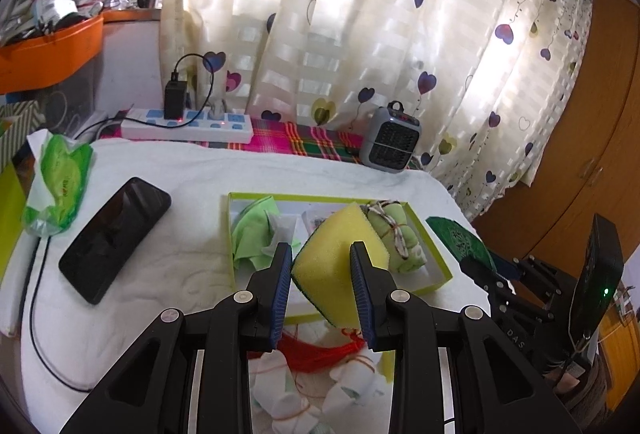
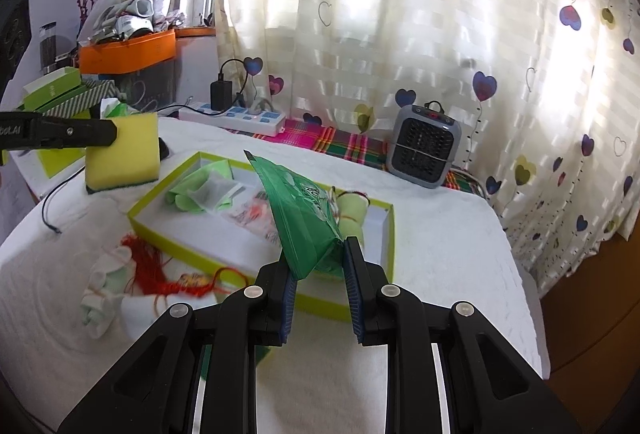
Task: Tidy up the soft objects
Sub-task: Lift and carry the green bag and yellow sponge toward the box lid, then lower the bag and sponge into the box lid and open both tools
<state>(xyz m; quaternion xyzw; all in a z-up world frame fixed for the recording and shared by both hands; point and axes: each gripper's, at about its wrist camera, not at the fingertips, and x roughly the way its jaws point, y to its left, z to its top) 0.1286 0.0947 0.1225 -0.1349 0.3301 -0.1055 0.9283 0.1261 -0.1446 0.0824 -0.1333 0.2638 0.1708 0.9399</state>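
My left gripper (image 1: pixel 322 262) is shut on a yellow sponge (image 1: pixel 338 254) with a dark green underside, held above the near edge of a lime-green box (image 1: pixel 440 266). The sponge also shows at the left of the right wrist view (image 2: pixel 124 153). My right gripper (image 2: pixel 318 254) is shut on a green plastic packet (image 2: pixel 300 213), held tilted over the box (image 2: pixel 160 230). In the box lie a light green cloth (image 1: pixel 252 230), a tied green roll (image 1: pixel 396 234) and small sachets. White socks (image 2: pixel 104 286) and a red tassel (image 2: pixel 160 274) lie on the white towel before the box.
A black phone (image 1: pixel 114 238) and a green tissue pack (image 1: pixel 60 181) lie left on the towel. A power strip (image 1: pixel 188 125) with a charger and a small grey heater (image 1: pixel 390 139) stand at the back by the curtain. An orange tray (image 1: pixel 48 49) sits far left.
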